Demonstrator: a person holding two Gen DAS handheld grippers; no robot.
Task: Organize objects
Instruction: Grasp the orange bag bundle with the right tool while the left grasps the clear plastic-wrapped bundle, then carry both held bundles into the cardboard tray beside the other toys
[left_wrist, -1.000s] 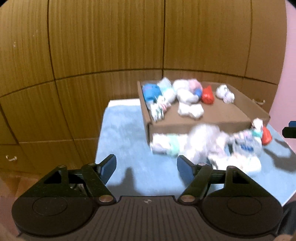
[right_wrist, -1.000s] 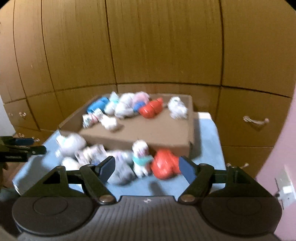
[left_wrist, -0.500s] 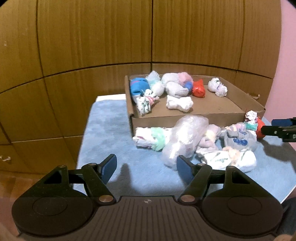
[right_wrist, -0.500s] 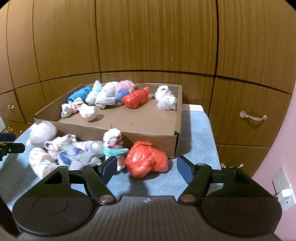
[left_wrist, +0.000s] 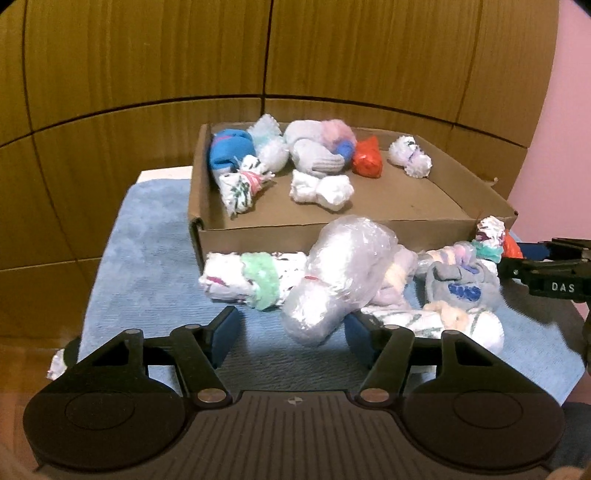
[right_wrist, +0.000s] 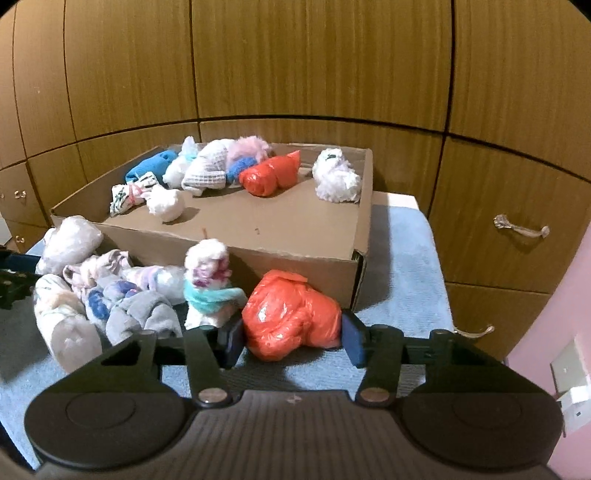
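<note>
A cardboard box (left_wrist: 201, 206) (right_wrist: 295, 254) on a blue towel (left_wrist: 147, 266) holds several rolled socks and bundles. More bundles lie on the towel in front of it. My left gripper (left_wrist: 291, 330) is open, its fingers on either side of the near end of a clear plastic-wrapped bundle (left_wrist: 343, 273). My right gripper (right_wrist: 291, 341) is open, its pads beside an orange plastic bundle (right_wrist: 291, 314) without squeezing it. The right gripper also shows at the right edge of the left wrist view (left_wrist: 546, 273).
Wooden cabinet doors (right_wrist: 332, 74) stand behind the table, with drawer handles (right_wrist: 521, 229) at the right. A pink wall with a socket (right_wrist: 569, 369) is at the far right. A rolled sock with a teal band (right_wrist: 210, 288) stands left of the orange bundle.
Both grippers have moved forward and down toward the loose bundles. The left now straddles the clear-wrapped bundle and the right straddles the orange one.
</note>
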